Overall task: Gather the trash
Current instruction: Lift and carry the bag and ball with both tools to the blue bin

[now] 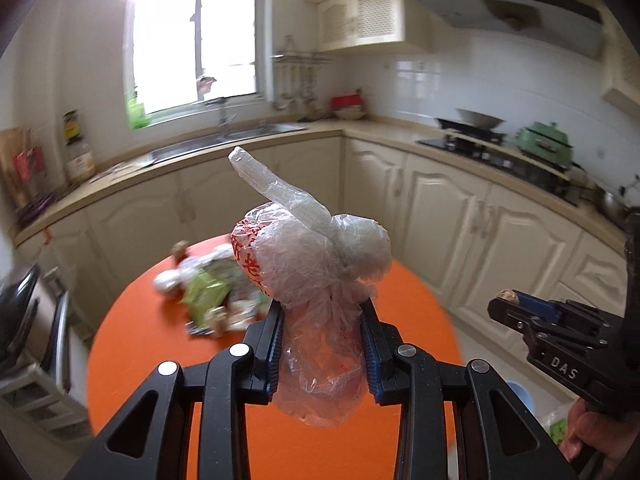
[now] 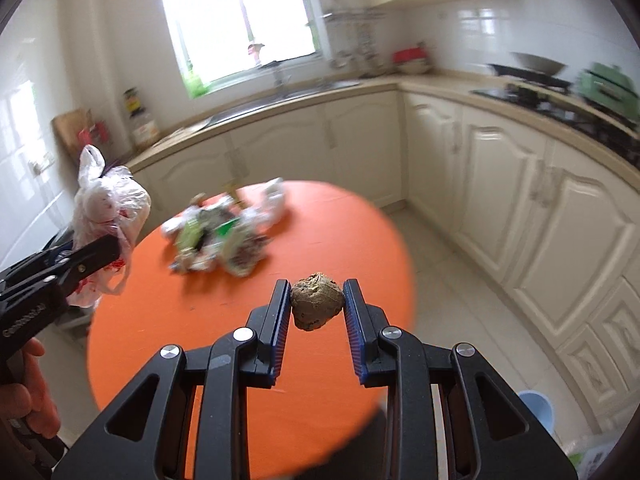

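1. I see my left gripper (image 1: 323,326) clamped on a crumpled clear plastic bag with red print (image 1: 316,264); both pads press its lower folds and its knotted top points toward 11 o'clock.
2. At 10 o'clock from that bag, a blurred heap of green and white wrappers (image 1: 208,296) lies on the round orange table (image 1: 132,344).
3. My right gripper (image 2: 317,308) pinches a small brown lumpy ball of waste (image 2: 317,301) between its blue pads, held above the table's near edge.
4. At 5 o'clock from the ball, a pale blue bucket (image 2: 538,406) stands on the tiled floor (image 2: 460,300).
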Demonstrator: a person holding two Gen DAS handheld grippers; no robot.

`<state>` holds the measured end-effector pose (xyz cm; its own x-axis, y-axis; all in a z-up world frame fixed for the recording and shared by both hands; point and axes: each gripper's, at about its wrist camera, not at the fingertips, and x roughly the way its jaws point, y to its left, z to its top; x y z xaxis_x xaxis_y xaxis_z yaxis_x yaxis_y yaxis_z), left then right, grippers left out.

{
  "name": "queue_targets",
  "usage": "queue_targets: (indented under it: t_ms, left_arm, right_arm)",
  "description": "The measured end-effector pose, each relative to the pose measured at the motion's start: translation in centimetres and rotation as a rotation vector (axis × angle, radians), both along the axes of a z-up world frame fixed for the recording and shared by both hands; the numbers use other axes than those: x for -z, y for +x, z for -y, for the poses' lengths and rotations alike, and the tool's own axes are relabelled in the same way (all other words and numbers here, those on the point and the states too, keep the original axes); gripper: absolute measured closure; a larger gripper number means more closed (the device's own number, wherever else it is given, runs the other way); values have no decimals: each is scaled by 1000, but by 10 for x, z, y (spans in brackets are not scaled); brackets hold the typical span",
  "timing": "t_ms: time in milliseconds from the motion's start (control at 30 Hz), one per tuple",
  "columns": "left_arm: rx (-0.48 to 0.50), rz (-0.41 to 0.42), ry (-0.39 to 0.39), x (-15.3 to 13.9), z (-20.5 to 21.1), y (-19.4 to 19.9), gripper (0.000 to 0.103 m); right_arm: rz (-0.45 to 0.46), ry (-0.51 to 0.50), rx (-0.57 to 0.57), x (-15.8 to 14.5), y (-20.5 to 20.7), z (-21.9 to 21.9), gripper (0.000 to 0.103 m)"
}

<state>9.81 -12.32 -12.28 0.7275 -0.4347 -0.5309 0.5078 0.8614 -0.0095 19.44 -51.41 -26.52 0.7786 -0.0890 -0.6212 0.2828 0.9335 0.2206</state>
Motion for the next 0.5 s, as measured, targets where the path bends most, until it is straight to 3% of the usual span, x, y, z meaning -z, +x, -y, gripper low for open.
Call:
queue_targets:
  t_ms: [233, 367, 500]
  left_arm:
    - [315, -35, 3, 32, 128, -42, 73]
    - [485, -121, 28, 77, 204, -70, 73]
    - [623, -214, 80, 131, 269, -99, 73]
  right_arm:
    - [-55, -24, 274, 15, -89, 106, 76]
    - [-160, -15, 445, 56, -146, 168, 76]
    - [-254, 38, 541, 106, -182, 211, 76]
